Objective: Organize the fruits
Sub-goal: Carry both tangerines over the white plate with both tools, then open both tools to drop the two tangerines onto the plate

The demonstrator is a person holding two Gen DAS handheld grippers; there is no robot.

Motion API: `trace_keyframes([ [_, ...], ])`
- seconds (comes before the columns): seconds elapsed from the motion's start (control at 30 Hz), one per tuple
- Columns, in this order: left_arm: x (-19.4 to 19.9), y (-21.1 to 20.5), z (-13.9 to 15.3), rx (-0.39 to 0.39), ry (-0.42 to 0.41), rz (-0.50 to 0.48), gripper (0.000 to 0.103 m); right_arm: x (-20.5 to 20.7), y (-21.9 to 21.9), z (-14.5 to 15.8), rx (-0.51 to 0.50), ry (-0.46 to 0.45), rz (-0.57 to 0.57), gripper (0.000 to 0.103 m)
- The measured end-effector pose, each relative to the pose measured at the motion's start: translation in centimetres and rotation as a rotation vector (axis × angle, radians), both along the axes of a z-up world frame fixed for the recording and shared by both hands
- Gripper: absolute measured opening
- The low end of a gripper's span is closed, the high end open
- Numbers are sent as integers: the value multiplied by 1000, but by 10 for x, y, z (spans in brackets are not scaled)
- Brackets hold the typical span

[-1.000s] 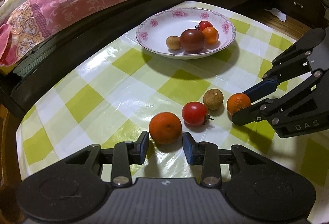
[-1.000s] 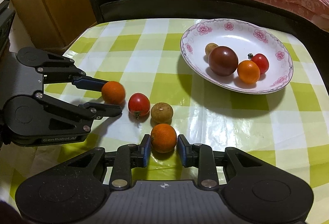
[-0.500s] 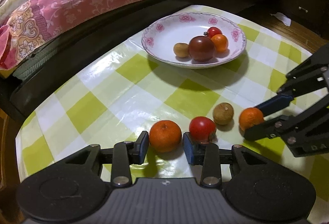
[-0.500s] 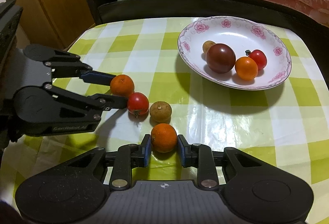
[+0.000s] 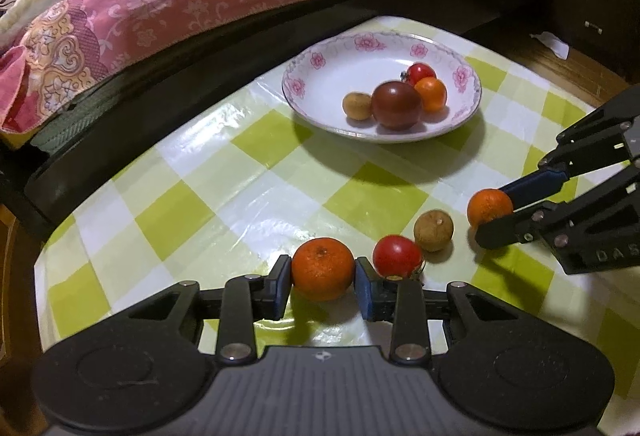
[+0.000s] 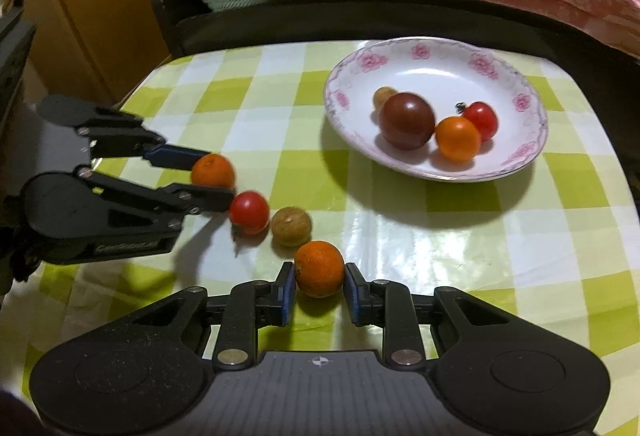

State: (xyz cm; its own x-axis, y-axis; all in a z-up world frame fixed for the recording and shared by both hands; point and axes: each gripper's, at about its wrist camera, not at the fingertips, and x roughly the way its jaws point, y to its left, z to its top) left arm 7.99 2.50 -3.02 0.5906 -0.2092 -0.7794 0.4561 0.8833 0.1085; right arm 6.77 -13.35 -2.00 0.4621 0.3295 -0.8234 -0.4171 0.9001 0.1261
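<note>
My left gripper [image 5: 323, 278] is shut on an orange tangerine [image 5: 323, 268], just above the checked tablecloth; it also shows in the right wrist view [image 6: 212, 171]. My right gripper [image 6: 319, 282] is shut on a second, smaller orange [image 6: 319, 268], seen from the left wrist view [image 5: 489, 207]. Between them a red tomato [image 5: 397, 256] and a brown longan [image 5: 433, 230] lie on the table. A white flowered plate [image 5: 320, 75] at the far side holds a dark tomato [image 5: 396, 105], a small orange [image 5: 431, 94], a red tomato [image 5: 419, 72] and a longan [image 5: 357, 106].
The green and white checked table [image 5: 200, 211] ends close to a dark bed frame [image 5: 160, 67] with pink bedding behind the plate. A wooden cabinet [image 6: 100, 15] stands off the table's left corner. A dark drawer unit [image 5: 592, 15] is at the far right.
Both grippers have closed onto their oranges and moved up and toward the plate. The left gripper carried its tangerine up beside the red tomato.
</note>
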Motion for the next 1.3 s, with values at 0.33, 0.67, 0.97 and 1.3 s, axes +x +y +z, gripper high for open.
trace_keyframes([
  [0.33, 14, -18, 24, -30, -62, -1, 41, 15, -14, 17, -2, -73, -67, 22],
  [0.67, 56, -52, 39, -31, -131, -9, 41, 56, -27, 31, -34, -175, -135, 22],
  [0.97, 91, -56, 25, -37, -111, 30, 41, 89, -27, 23, -63, -201, -155, 22],
  [1.3, 104, -67, 18, -35, -110, 18, 41, 108, -28, 19, -69, -218, -159, 22],
])
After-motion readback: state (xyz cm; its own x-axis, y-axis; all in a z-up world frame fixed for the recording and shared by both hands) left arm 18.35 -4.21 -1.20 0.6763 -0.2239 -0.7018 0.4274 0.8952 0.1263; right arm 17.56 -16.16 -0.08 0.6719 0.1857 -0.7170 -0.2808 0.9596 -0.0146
